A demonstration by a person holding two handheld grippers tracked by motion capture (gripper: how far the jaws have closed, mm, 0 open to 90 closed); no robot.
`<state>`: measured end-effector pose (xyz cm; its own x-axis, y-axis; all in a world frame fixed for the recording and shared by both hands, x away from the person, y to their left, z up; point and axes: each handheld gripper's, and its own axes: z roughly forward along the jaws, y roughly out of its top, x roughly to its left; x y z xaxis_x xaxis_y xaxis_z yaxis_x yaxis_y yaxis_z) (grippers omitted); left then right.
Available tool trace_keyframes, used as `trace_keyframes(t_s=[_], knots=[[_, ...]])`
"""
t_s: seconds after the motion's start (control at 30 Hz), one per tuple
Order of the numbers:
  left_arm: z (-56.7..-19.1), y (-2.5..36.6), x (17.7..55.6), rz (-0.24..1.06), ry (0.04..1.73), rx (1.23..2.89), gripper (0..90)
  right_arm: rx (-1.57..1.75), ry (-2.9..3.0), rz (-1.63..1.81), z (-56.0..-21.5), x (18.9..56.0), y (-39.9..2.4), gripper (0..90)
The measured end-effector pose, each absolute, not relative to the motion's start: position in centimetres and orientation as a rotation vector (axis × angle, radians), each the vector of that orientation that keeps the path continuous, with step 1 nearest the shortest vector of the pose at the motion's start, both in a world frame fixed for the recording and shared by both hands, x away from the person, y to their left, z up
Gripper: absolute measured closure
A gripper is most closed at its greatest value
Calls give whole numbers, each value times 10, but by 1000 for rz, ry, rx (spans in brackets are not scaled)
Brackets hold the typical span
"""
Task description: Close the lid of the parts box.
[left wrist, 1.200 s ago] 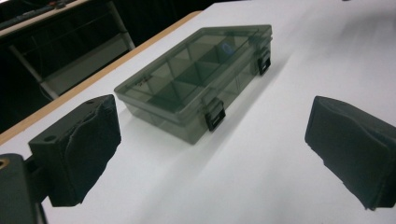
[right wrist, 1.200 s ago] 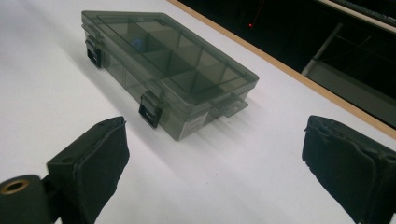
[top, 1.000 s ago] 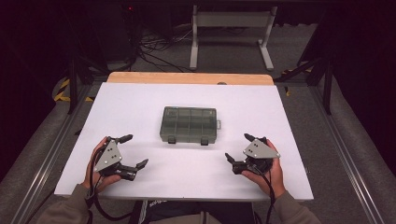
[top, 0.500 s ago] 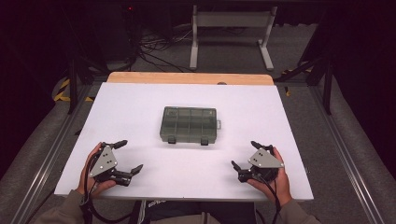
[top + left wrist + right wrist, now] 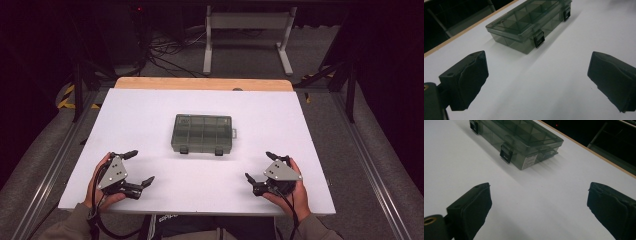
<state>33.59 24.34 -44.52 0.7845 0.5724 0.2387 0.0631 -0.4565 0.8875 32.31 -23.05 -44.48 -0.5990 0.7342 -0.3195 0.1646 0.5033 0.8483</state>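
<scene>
Box: smoky translucent plastic organizer box (image 5: 202, 133), flat and rectangular, lid down over gridded compartments, two black latches on its near side; lies mid-table, well apart from both grippers
Table: smooth matte white table (image 5: 150, 115), wooden strip along the far edge
Left gripper (image 5: 135, 167): black padded jaws spread wide, holding nothing
Right gripper (image 5: 261, 168): jaws likewise parted, empty

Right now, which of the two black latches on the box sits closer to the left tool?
The latch at the box's front left corner; the other latch lies further right, nearer the right tool.
</scene>
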Motion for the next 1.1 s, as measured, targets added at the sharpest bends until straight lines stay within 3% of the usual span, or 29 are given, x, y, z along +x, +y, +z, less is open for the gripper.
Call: trace_keyframes(t_s=[1.1], knots=[[-443, 243, 340, 621, 505, 1945, 39, 757, 2037, 1079, -441, 322, -234, 58]])
